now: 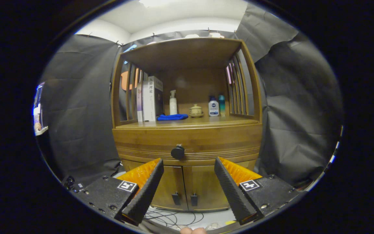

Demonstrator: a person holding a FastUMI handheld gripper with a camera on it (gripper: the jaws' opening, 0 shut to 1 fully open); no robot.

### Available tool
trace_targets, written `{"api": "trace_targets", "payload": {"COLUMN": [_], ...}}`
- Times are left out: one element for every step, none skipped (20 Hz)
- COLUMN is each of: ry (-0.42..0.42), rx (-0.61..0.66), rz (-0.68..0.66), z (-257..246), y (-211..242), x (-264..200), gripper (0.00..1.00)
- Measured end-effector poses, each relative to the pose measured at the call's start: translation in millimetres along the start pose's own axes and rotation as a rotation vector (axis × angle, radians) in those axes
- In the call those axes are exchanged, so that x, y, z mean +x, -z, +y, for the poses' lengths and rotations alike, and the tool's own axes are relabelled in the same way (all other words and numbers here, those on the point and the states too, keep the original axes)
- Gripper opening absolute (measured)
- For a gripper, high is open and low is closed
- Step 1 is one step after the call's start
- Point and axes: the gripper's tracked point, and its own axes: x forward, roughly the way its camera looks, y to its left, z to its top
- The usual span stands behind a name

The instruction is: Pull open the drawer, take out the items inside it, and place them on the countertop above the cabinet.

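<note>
You are at the very start: the drawer point(187, 144) is shut, flush with the front of the cabinet point(187, 182), and nothing has come out of it, so every step is ahead of you (the pull, the emptying, the setting down). What lies inside it you cannot see from here.

Your tool point(189, 162) is released, its two fingers spread wide and gripping nothing. The drawer's round dark knob point(177, 152) sits beyond the fingertips, in the gap between them but nearer your left finger, and apart from both. You will likely need to shift a little left and move in before closing on it.

The table point(203, 122) above the drawer, where the items are to go, is a wooden surface under a slatted hutch. It already carries books point(149, 99) standing at the left, a folded blue cloth point(172, 117) beside them, a white pump bottle point(173, 103), a small lidded pot point(195, 110) and two more bottles point(216, 106) to the right. The front strip of it is bare.

Below the drawer are two cabinet doors point(187, 187), closed. Cables point(174, 219) trail on the pale floor, and dark cloth hangs all around.
</note>
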Motion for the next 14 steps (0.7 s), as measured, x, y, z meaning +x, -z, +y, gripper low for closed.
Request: {"api": "trace_targets", "payload": {"ry": [-0.006,-0.008,-0.007,0.003,0.007,0.005,0.01,0.014,0.018,0.024,0.035,0.041,0.042,0.041], "rx": [-0.014,-0.025,-0.04,-0.054,-0.062,-0.068,-0.071,-0.068,-0.069,-0.079,-0.095,-0.104,-0.103,-0.097], "rz": [0.011,0.016,0.014,0.01,0.006,0.014,0.023,0.029,0.032,0.031,0.029,0.032,0.041,0.058], "z": [2.6,4.5,6.4,7.7,9.8,15.1,17.6,19.9,23.0,24.2,23.9,24.6,27.6,29.2], "y": [1.5,2.1,-1.1,-3.8,-5.5,-5.1,-1.9,-0.4,1.1,1.1,1.7,3.2,6.6,10.9], "x": [5.2,12.6,20.2,29.4,39.0,48.3,56.6,64.9,75.0,82.4,89.5,96.5,102.7,108.5], "gripper": [1.0,1.0,1.0,1.0,1.0,1.0,1.0,1.0,1.0,1.0,1.0,1.0,1.0,1.0]}}
